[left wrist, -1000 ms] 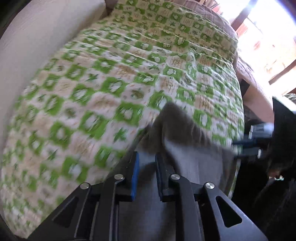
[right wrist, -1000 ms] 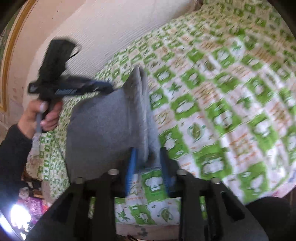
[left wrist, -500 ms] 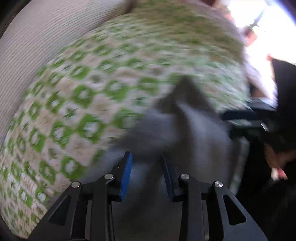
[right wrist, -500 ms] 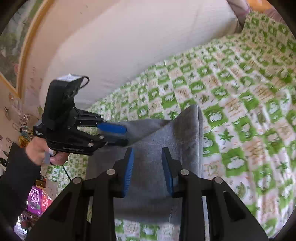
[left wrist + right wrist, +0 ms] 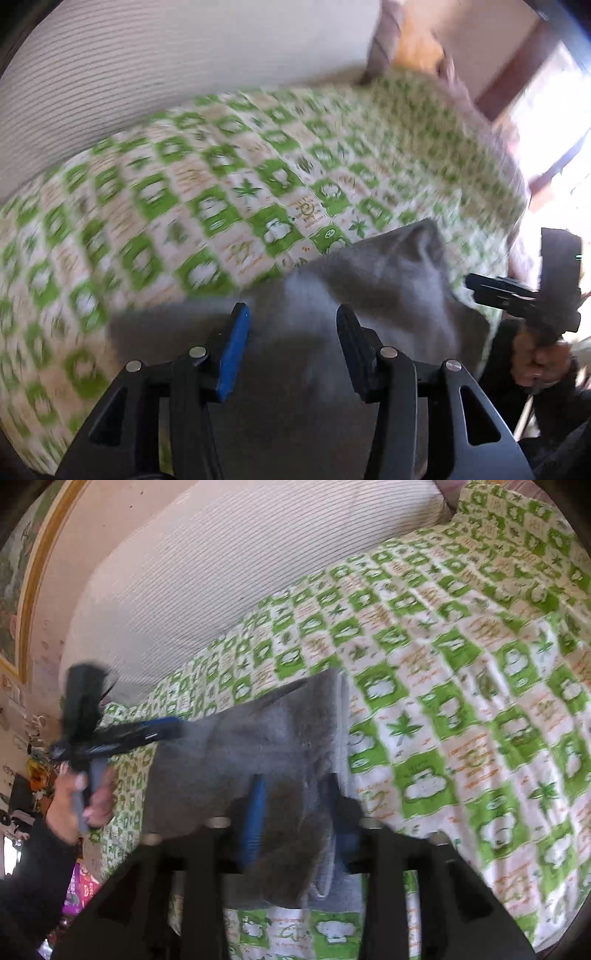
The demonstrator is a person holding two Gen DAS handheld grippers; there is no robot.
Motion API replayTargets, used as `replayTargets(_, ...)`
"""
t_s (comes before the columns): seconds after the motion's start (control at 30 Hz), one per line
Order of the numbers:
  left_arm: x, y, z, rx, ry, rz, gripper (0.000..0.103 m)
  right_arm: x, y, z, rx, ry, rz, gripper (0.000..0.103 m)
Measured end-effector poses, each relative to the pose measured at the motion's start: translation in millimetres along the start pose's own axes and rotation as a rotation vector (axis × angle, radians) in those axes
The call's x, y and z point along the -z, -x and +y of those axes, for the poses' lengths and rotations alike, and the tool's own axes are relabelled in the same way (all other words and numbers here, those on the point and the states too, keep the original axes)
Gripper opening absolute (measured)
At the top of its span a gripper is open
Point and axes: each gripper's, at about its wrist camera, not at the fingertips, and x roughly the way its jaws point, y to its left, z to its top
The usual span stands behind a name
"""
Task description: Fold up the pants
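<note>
Grey pants (image 5: 236,760) lie folded on a green and white patterned bedspread (image 5: 461,701), near its front edge. They also show in the left wrist view (image 5: 369,295). My left gripper (image 5: 291,317) is open just above the pants, jaws wide apart with nothing between them. It also shows in the right wrist view (image 5: 162,729), at the pants' left edge. My right gripper (image 5: 295,786) is open over the pants' near right part. It also shows in the left wrist view (image 5: 476,286), at the pants' right side.
A white ribbed cushion (image 5: 229,565) stands behind the bedspread. A bright window (image 5: 554,129) is at the far right of the left wrist view. Clutter lies on the floor at the left (image 5: 81,886).
Both grippers have opened and let go of the pants. The pants went from held up to lying on the bedspread. Both grippers have pulled back a little.
</note>
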Motion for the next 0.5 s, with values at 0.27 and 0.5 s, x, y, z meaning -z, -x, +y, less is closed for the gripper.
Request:
replayTargets(0.27, 85, 24, 37, -0.033, 0.281, -0.089, 0.068, 8, -14, -5, 0.034, -0.011, 0.060, 0.063)
replayTargets(0.5, 125, -6, 58, 0.084, 0.478, -0.094, 0.078, 22, -38, -12, 0.020, -0.001, 0.131, 0.067)
